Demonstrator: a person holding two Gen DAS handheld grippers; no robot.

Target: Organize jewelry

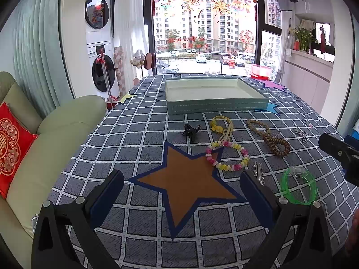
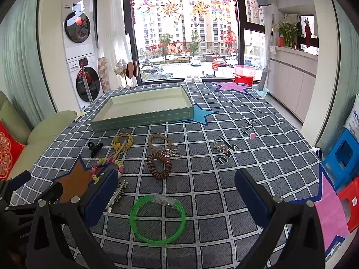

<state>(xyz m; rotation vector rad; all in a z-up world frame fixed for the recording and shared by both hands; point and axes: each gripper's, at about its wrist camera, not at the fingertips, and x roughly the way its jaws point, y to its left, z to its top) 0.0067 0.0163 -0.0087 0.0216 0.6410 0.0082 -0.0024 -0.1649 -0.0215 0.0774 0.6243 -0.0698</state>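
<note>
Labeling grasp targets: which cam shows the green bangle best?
Right wrist view: the green bangle lies whole, close and unobstructed between the open fingers of the right gripper. Left wrist view shows the same bangle off to the right, smaller and foreshortened.

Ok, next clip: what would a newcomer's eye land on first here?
Probably the bright green bangle lying on the checked cloth just ahead of the open right gripper. Next, the orange star between the fingers of the open left gripper, with the pink-and-yellow bead bracelet overlapping its upper right point. Beyond the scattered jewelry sits the empty pale tray.
</note>
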